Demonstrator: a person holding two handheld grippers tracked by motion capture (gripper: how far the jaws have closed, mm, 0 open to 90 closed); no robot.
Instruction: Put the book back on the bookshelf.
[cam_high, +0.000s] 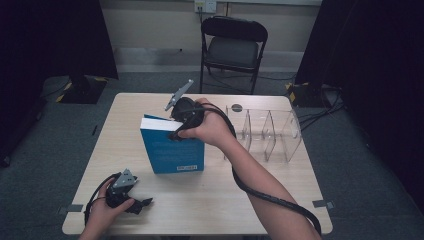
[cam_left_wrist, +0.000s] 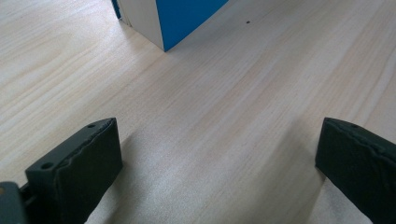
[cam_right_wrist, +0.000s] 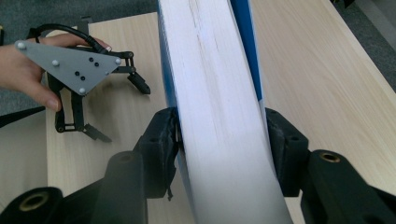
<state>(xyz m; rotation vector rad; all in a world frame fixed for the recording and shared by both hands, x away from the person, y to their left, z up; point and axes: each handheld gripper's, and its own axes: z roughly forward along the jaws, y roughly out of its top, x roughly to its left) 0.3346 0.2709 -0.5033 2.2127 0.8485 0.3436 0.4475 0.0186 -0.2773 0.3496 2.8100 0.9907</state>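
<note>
Right gripper (cam_high: 178, 124) is seen from the high view set down over the top edge of the blue book (cam_high: 172, 150), and in the right gripper view its two jaws stand one on each cover with the white page block (cam_right_wrist: 210, 93) between them. The pads lie close against the covers, yet whether they press firmly cannot be told, since a thin dark gap is suggested at one pad. The book is stood on its lower edge near the middle of the wooden table (cam_high: 215, 200), its long axis nearly upright and leaning slightly, its back cover turned toward the person. Just to the right of it, near but apart, a clear acrylic organizer (cam_high: 265, 132) is placed, divided by upright panels into narrow compartments; nothing is seen in any of them. The organizer therefore lies to the right of the hand that is at the book, and this hand is judged much the nearer to it. Left gripper (cam_high: 142, 205) is rested low at the near left of the table, well apart from the book, with its jaws spread wide over bare wood and nothing between them.
</note>
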